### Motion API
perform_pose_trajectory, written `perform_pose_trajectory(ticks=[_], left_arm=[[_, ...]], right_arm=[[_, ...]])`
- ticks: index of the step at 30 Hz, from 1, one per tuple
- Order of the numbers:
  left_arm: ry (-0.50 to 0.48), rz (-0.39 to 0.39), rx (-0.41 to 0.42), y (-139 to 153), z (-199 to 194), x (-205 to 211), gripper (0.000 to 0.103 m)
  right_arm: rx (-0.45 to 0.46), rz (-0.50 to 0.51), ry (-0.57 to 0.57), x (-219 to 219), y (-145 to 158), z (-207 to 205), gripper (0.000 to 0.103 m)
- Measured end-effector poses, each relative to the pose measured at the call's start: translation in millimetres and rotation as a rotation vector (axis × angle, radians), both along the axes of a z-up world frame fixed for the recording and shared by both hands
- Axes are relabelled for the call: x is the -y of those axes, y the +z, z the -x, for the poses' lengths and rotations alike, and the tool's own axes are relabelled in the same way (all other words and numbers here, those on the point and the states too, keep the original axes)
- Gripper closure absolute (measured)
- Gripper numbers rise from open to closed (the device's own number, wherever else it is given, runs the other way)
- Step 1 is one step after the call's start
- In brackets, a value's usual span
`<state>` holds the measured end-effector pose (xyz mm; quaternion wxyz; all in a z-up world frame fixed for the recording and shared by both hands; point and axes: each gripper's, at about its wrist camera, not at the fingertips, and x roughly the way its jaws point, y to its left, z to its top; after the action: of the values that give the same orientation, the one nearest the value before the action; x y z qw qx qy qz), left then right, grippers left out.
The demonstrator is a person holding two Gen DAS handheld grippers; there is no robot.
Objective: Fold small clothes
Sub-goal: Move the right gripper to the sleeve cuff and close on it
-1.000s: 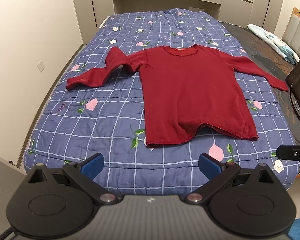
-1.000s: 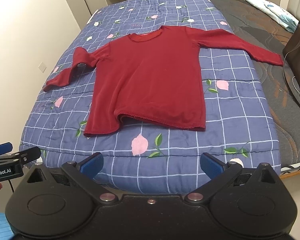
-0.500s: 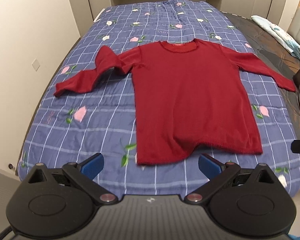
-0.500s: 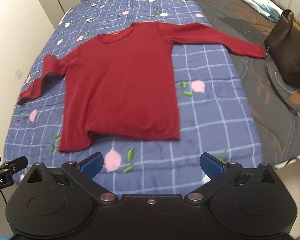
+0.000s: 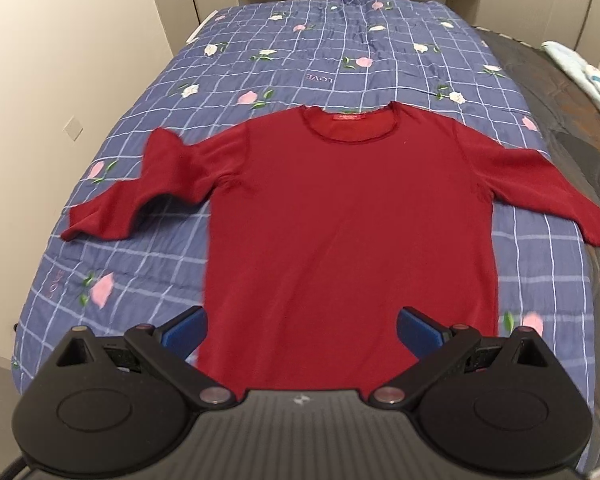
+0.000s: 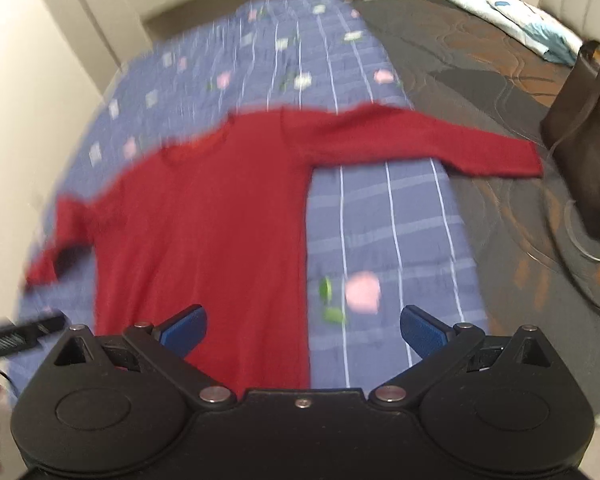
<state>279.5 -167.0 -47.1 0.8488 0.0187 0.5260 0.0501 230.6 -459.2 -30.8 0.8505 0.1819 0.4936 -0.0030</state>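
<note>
The red long-sleeved top (image 5: 352, 216) lies face up and spread flat on the blue checked quilt (image 5: 148, 280) of the bed, neckline toward the top of the frame.

Left of frame: one sleeve (image 5: 140, 196) is bent and partly doubled over itself.
Centre: the body panel is flat, and its hem is hidden behind the left hand-held gripper (image 5: 302, 326), which is released, jaws spread wide, holding nothing.
Right of frame: the other sleeve (image 6: 428, 144) extends straight out, its cuff on the dark mattress cover near a brown bag (image 6: 588, 140).

The right hand-held gripper (image 6: 302, 326) is likewise released and empty, above the garment's right side edge; this view is motion-blurred.

Step in hand: approach, no fold begun. The next move likely calls for lowering each gripper to the fabric edge, closing on a single layer, and straightening the crumpled sleeve before folding inward.
</note>
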Motion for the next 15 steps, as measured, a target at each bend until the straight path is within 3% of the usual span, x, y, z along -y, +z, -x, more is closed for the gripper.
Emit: perform_pose_trajectory(ticks=[3, 7, 11, 15], left_arm=[[0.009, -0.021, -0.022, -8.6, -29.6, 31.1, 0.000], [0.001, -0.042, -0.054, -20.3, -67.8, 71.1, 0.000], [-0.010, -0.054, -0.078, -32.7, -98.0, 104.1, 0.000], [-0.032, -0.055, -0.104, -49.6, -119.4, 127.2, 0.000]], right_arm=[[0.064, -0.079, -0.077, 46.1, -12.7, -19.8, 0.000], [0.060, -0.062, -0.158, 101.1, -36.2, -48.3, 0.000], [-0.002, 0.006, -0.225, 146.9, -64.7, -75.9, 0.000], [-0.083, -0.012, -0.314, 188.2, -99.2, -100.4, 0.000]])
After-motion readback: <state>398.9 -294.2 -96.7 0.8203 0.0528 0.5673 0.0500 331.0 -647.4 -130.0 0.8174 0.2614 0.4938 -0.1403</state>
